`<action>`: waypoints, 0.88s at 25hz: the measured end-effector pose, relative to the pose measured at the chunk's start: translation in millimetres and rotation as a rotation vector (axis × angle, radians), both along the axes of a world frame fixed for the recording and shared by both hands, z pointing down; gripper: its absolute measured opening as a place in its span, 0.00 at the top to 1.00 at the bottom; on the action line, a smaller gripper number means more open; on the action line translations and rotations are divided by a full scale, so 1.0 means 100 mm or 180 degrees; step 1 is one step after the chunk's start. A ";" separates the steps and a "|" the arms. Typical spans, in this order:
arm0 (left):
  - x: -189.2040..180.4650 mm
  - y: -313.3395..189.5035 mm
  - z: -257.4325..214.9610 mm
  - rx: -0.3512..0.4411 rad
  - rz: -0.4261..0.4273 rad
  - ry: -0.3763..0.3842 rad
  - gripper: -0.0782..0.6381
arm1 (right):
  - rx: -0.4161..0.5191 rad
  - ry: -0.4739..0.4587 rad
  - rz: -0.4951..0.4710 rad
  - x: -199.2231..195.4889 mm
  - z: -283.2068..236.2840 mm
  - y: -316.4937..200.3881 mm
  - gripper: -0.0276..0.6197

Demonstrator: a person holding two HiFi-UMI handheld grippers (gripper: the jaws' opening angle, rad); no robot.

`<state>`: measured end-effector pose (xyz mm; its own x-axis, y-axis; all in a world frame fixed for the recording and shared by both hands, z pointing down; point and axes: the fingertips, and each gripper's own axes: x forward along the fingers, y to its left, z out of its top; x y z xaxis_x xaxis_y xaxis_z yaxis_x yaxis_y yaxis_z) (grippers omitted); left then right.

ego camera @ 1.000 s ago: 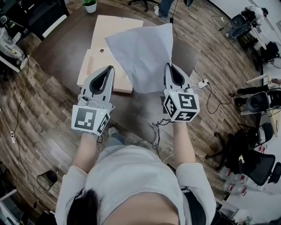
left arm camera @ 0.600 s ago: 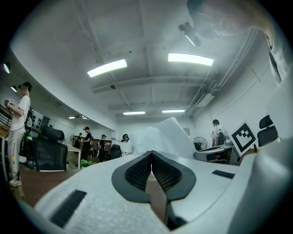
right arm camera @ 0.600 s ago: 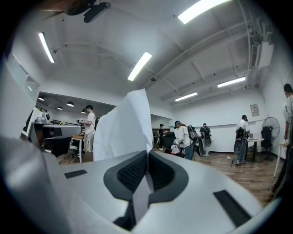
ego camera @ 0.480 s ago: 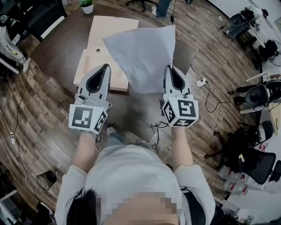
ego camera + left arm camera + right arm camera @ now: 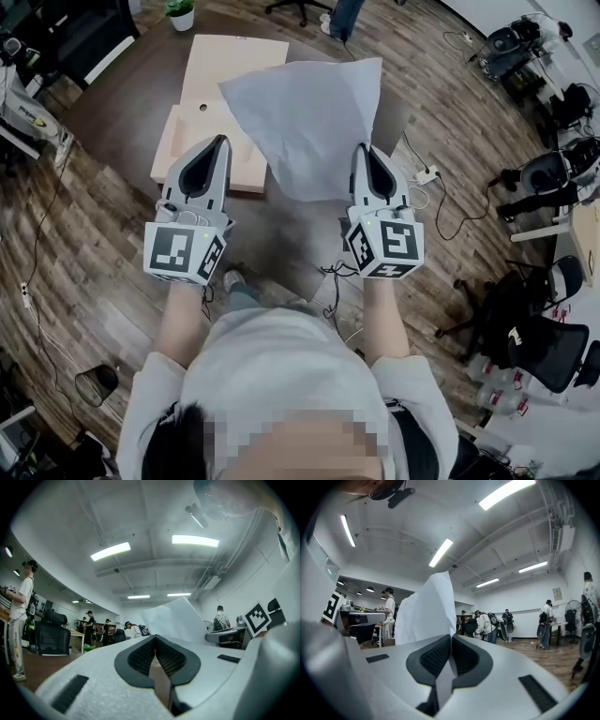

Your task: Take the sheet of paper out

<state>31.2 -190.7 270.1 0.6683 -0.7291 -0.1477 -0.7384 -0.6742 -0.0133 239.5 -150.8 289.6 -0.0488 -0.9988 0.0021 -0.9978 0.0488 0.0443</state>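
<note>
Sheet of paper [image 5: 305,122] and right gripper [image 5: 362,148] have shifted slightly right, off the pale board [image 5: 230,66]. One sheet, one board, two grippers. Right jaws pinch the sheet's right edge and hold it aloft over the dark tabletop [image 5: 122,112]. Left gripper [image 5: 222,140] jaws pressed together, holding nothing, near the sheet's free lower-left edge. Open air all round.

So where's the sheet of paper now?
In the head view's centre, the sheet of paper is held aloft by the right gripper, over the beige board.
</note>
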 end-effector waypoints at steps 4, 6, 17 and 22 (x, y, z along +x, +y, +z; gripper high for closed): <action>0.04 0.06 -0.01 0.0001 -0.0023 0.0015 0.88 | 0.0040 -0.0007 0.0030 0.07 -0.01 0.09 0.93; 0.06 0.09 -0.01 0.0005 -0.0028 0.0016 0.88 | 0.0064 -0.0006 0.0040 0.10 -0.03 0.14 0.93; 0.11 0.25 -0.04 0.0030 -0.0051 0.0017 0.88 | 0.0181 -0.0012 0.0051 0.17 -0.11 0.30 0.93; 0.13 0.27 -0.04 0.0028 -0.0041 0.0004 0.88 | 0.0186 -0.0018 0.0053 0.17 -0.11 0.31 0.93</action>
